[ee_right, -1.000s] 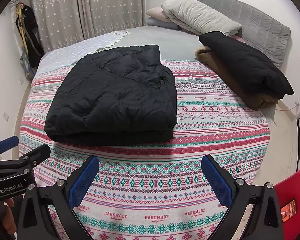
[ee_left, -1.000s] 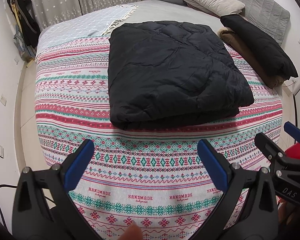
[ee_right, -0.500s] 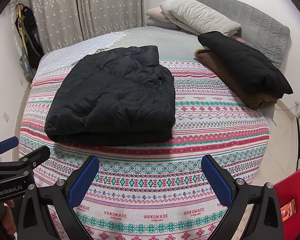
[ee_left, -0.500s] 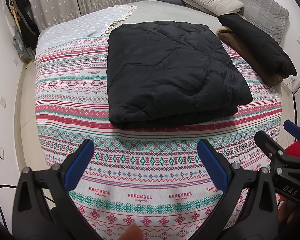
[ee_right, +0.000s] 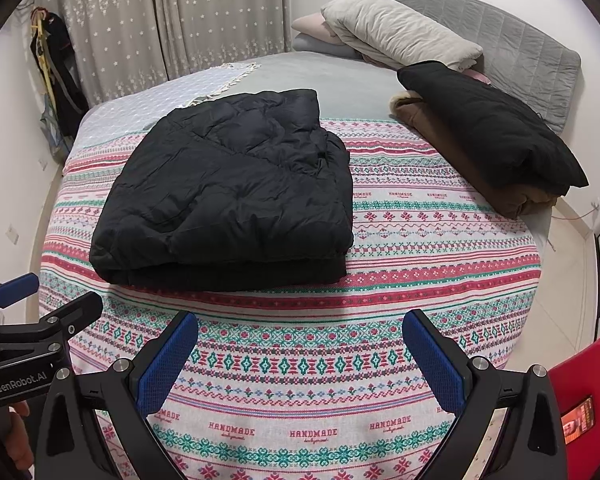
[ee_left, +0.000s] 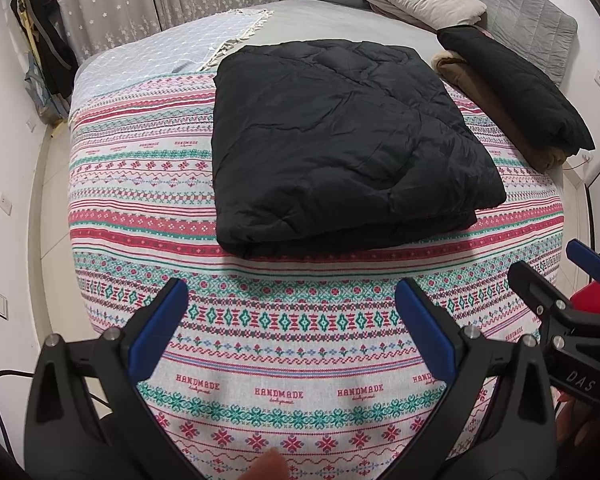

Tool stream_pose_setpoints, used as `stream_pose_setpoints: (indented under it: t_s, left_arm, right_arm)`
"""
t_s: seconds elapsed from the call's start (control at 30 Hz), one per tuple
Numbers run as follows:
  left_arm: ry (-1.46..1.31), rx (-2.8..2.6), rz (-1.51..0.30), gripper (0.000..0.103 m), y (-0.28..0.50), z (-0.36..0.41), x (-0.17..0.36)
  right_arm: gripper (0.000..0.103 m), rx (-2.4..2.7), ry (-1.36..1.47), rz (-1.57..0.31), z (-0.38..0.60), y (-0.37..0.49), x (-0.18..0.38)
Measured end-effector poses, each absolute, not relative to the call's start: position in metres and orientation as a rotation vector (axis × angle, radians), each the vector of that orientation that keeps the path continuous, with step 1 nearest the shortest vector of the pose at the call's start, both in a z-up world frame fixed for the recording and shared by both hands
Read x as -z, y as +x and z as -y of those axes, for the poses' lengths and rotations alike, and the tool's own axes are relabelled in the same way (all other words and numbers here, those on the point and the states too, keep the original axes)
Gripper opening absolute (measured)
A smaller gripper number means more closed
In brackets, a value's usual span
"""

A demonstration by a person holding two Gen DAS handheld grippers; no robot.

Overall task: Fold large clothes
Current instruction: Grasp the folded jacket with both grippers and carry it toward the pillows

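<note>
Left wrist: folded black coat [ee_left: 340,140] beyond spread, empty left claw [ee_left: 292,296].

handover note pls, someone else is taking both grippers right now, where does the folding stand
Left gripper: jaws open, empty, held above the near edge of the patterned knitted bedspread.
Right gripper: the same.
Black quilted puffer jacket: folded into a thick rectangle mid-bed, touched by neither gripper.
Stack at the right edge: folded black coat on a brown garment.
Left: probably move the jacket onto that stack.
</note>
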State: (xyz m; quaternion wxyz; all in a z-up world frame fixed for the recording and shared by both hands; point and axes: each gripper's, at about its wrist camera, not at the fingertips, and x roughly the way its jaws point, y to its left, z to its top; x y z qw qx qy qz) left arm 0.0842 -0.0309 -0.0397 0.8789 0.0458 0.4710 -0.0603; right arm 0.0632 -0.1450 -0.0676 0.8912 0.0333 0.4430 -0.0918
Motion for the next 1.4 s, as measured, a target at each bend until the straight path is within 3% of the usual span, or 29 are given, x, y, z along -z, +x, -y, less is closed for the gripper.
stream_pose_setpoints:
  t_s: [0.5, 0.67, 0.83, 1.07, 1.1, 1.13, 1.27, 1.3, 1.4]
  left_arm:
    - [0.106, 0.134, -0.994, 0.102, 0.099, 0.029, 0.045]
    - [0.081, 0.278, -0.988, 0.102, 0.144, 0.018, 0.043]
    - [-0.145, 0.403, -1.129, 0.102, 0.228, -0.03, 0.068]
    - [-0.515, 0.671, -1.23, 0.102, 0.3, -0.055, 0.137]
    - [-0.573, 0.707, -1.219, 0.098, 0.304, -0.054, 0.146]
    - [-0.593, 0.719, -1.2, 0.096, 0.305, -0.052, 0.149]
    - [-0.505, 0.723, -1.069, 0.058, 0.296, -0.033, 0.116]
    - [-0.478, 0.74, -1.04, 0.052, 0.295, -0.023, 0.102]
    - [-0.411, 0.795, -0.938, 0.049, 0.29, 0.019, 0.051]
  right_arm:
    - [0.103, 0.167, 0.077, -0.928, 0.151, 0.074, 0.074]
    - [0.103, 0.023, 0.108, -0.903, 0.17, 0.1, 0.07]
    - [0.103, -0.124, 0.249, -0.959, 0.226, 0.157, 0.077]
    - [0.102, -0.292, 0.573, -1.126, 0.27, 0.24, 0.162]
    - [0.102, -0.332, 0.653, -1.126, 0.273, 0.249, 0.177]
    - [0.099, -0.359, 0.706, -1.115, 0.274, 0.253, 0.186]
    - [0.028, -0.486, 0.846, -0.978, 0.278, 0.256, 0.192]
    - [0.024, -0.491, 0.835, -0.954, 0.28, 0.255, 0.184]
    - [0.019, -0.459, 0.771, -0.887, 0.295, 0.25, 0.146]
